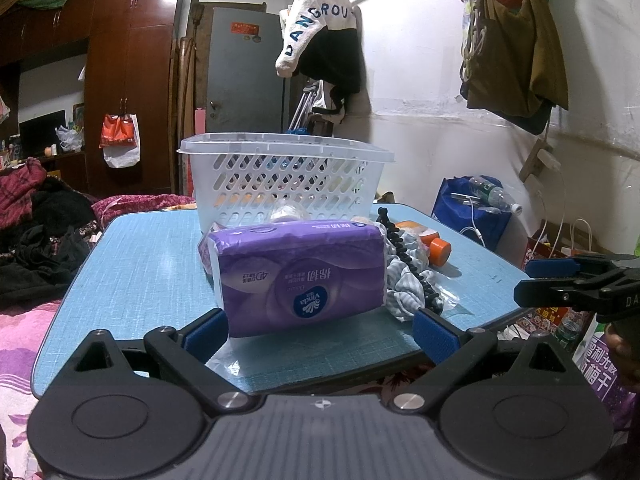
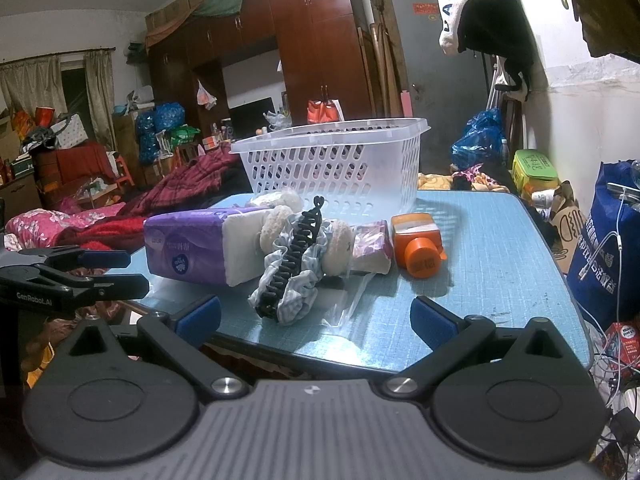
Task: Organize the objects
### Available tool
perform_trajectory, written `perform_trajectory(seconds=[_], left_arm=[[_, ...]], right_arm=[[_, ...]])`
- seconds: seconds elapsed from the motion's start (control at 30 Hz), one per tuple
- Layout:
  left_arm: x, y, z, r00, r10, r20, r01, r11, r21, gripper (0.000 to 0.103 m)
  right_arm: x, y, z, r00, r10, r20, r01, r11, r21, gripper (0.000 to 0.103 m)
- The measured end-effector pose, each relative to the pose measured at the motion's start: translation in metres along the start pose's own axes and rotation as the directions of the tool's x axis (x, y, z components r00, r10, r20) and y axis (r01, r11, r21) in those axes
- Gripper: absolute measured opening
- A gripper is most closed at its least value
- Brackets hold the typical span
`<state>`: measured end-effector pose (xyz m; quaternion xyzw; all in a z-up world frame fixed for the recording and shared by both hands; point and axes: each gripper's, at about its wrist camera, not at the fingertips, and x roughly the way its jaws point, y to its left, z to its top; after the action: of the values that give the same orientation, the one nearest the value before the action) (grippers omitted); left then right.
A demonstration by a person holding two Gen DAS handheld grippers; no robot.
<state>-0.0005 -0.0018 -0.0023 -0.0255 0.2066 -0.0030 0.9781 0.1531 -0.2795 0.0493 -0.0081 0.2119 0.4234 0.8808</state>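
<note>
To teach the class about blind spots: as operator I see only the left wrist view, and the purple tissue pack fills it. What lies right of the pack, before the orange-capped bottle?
Observer: A small purple-patterned packet lies between the blue-grey striped fabric scrunchie and the orange plastic bottle.
Operator: Anything fluffy there?
Observer: Yes, two cream fluffy round pads, one on either side of the long black plastic hair clip.
Operator: And the right gripper?
Observer: The right gripper is open and empty, pointing at the scrunchie but short of it.
</note>
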Motion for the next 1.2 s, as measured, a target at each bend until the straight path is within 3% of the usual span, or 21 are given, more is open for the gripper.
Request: perform_trajectory(seconds=[0.8, 0.87, 0.93, 1.03, 1.1, 1.13, 1.2], left_arm=[[0.0, -0.002, 0.0, 1.0, -0.014, 0.009, 0.014, 1.0, 0.005, 0.1], [-0.004, 0.0, 0.002, 0.999, -0.024, 0.047, 0.024, 1.0, -0.007, 0.1], [-0.014, 0.001, 0.003, 0.989, -0.02, 0.144, 0.02, 1.0, 0.001, 0.101], [-0.031, 0.0, 0.005, 0.951, 0.029, 0.308, -0.041, 0.999, 0.032, 0.103], [-0.035, 0.003, 0.006, 0.926, 0.039, 0.376, -0.057, 0.998, 0.036, 0.103], [-0.034, 0.006, 0.008, 0.924, 0.031, 0.381, -0.051, 0.998, 0.042, 0.103], [-0.027, 0.014, 0.013, 0.95, -0.002, 0.311, -0.012, 0.999, 0.046, 0.103]], right_arm=[[0.001, -0.001, -0.002, 1.0, 0.007, 0.006, -0.007, 1.0, 0.002, 0.103], [-0.001, -0.002, -0.002, 0.998, 0.035, 0.047, -0.036, 0.999, 0.021, 0.103], [-0.005, -0.006, -0.003, 0.987, 0.094, 0.131, -0.098, 0.995, 0.024, 0.103], [-0.006, -0.003, 0.0, 0.974, 0.033, 0.223, -0.035, 0.999, 0.005, 0.103], [-0.001, 0.007, 0.004, 0.97, -0.01, 0.242, 0.024, 0.998, -0.057, 0.103], [0.003, 0.009, 0.007, 0.973, -0.007, 0.23, 0.022, 0.998, -0.062, 0.103], [0.012, 0.011, 0.011, 0.979, 0.101, 0.179, -0.094, 0.994, -0.051, 0.103]])
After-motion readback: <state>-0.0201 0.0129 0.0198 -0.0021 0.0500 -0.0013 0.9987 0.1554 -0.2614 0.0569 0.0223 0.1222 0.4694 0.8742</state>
